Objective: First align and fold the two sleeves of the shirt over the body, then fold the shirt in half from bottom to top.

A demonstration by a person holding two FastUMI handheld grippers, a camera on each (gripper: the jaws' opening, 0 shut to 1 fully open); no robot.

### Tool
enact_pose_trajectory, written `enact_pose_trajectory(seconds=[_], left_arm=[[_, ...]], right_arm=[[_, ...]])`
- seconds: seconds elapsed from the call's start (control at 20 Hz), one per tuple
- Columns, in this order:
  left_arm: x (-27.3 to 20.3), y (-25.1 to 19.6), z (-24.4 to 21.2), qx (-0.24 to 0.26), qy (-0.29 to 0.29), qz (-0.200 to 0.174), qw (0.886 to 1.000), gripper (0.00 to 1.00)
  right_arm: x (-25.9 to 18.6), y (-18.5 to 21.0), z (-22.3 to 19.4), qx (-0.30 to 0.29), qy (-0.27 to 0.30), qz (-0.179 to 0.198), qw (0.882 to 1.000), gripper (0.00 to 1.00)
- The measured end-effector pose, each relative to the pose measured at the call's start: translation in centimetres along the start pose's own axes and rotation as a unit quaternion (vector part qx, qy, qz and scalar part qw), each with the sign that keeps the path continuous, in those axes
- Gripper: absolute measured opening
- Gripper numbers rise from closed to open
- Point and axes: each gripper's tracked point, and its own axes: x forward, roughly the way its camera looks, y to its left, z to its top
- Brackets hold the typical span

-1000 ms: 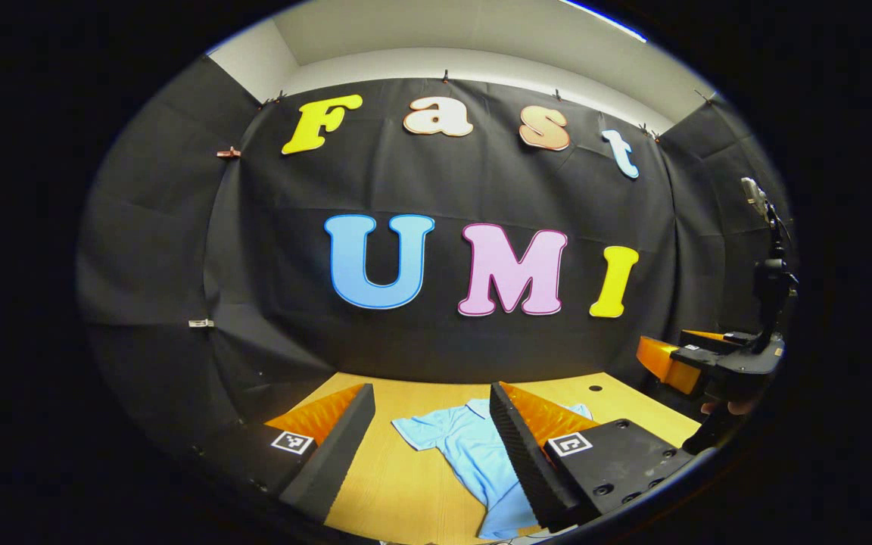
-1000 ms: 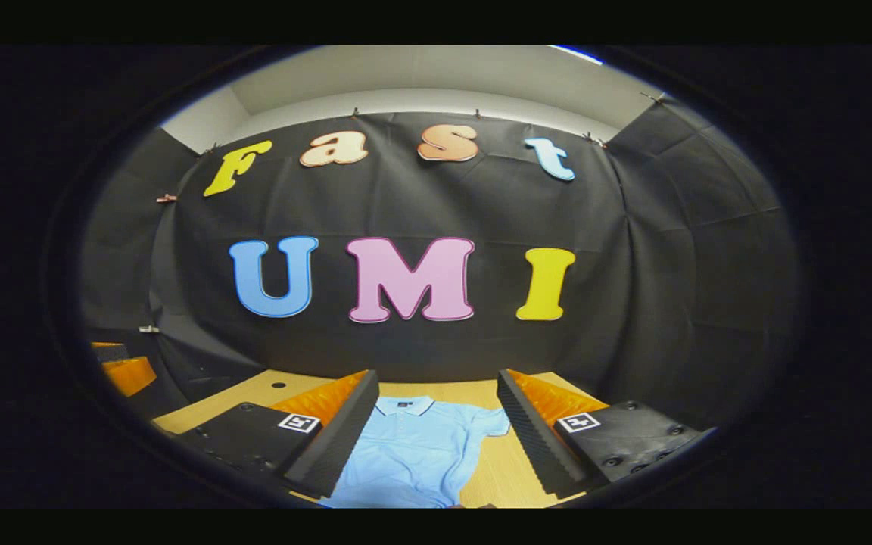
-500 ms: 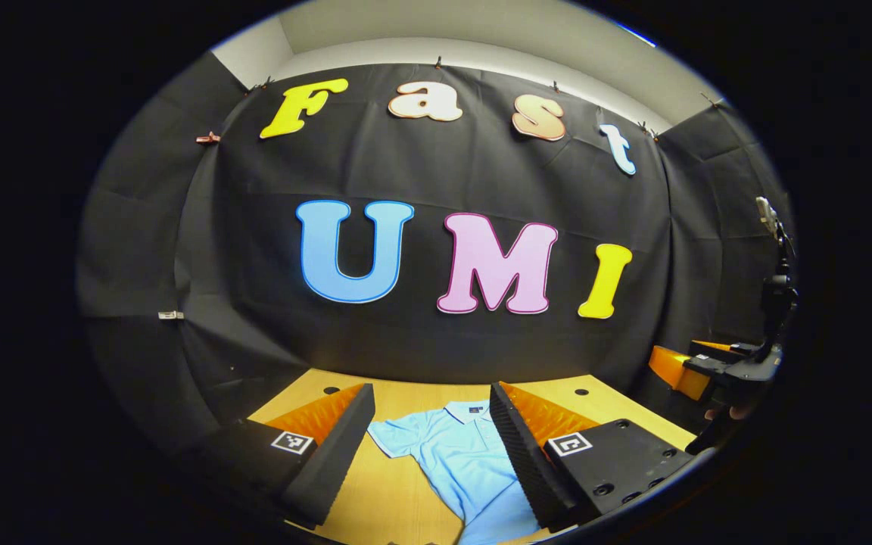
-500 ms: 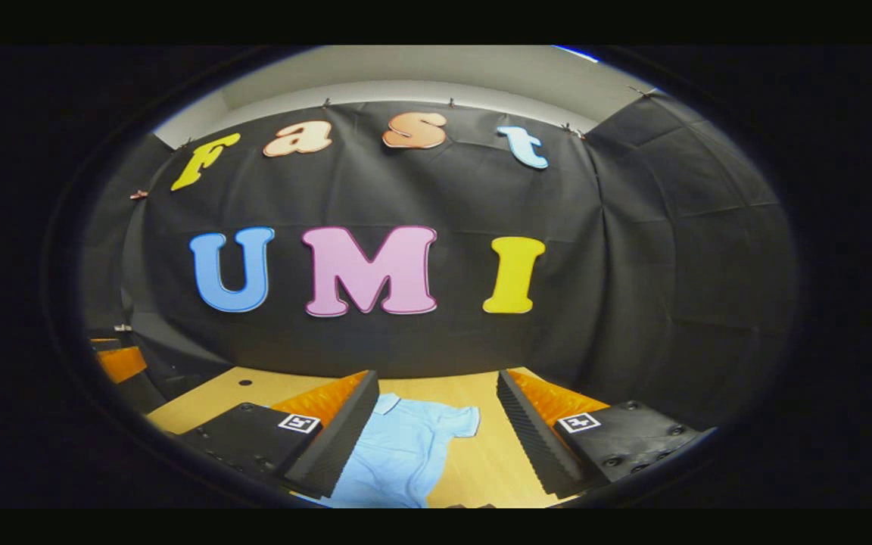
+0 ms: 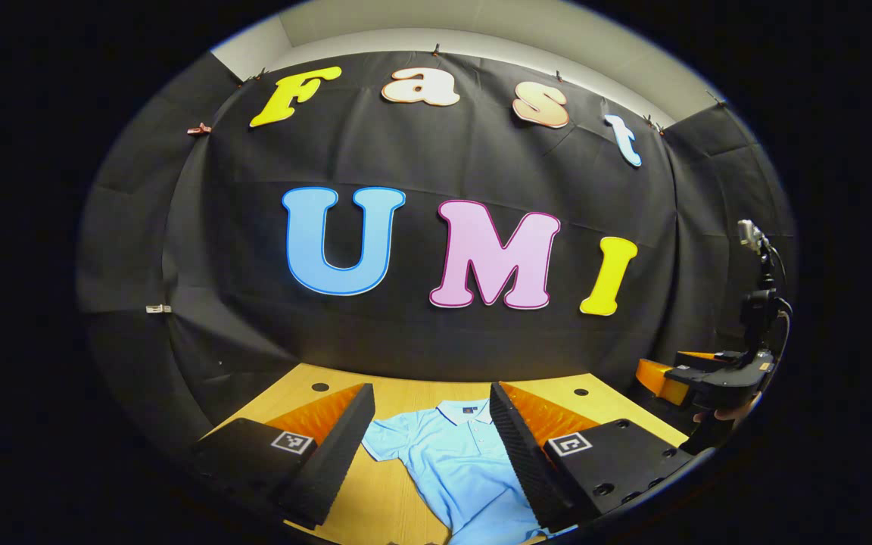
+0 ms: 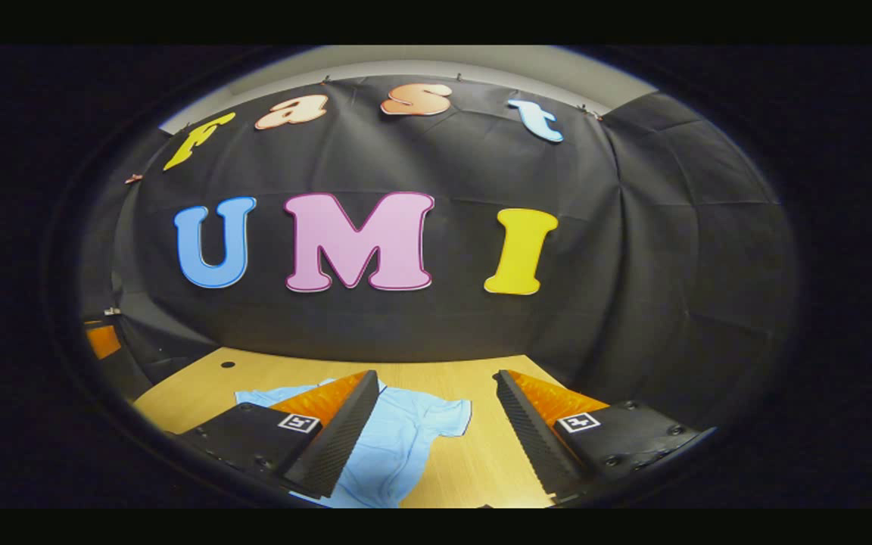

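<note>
While shirt (image 5: pixel 459 462) lies flat on table (image 6: pixel 474 462), both claws gape wide, holding nothing.

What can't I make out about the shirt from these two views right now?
- Shirt hem: cut off at the bottom edge of both views.
- One sleeve: hidden behind the left gripper finger in the left gripper view.
- Collar: largely covered by the right gripper finger in the right gripper view.

Shirt (image 5: pixel 457 458): soft matt knit cloth, lightly creased. Desk (image 5: pixel 398 393): pale wood-grain top, smooth, low sheen. My jaws' inner faces are ribbed, matt, foam-like; the mounts behind them look like hard matt plastic with screws.
</note>
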Motion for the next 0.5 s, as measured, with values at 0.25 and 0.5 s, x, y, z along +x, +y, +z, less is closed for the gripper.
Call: enact_pose_trajectory(seconds=[0.25, 0.5], left_arm=[[2.2, 0.3, -1.0, -0.001, 0.016, 0.025, 1.000, 0.96], [4.6, -0.3, -5.0, 0.009, 0.045, 0.031, 0.998, 0.97]], right_arm=[[8.0, -1.5, -3.4, -0.004, 0.047, 0.014, 0.999, 0.98], [16.1, -2.8, -8.6, -0.006, 0.103, 0.017, 0.994, 0.98]])
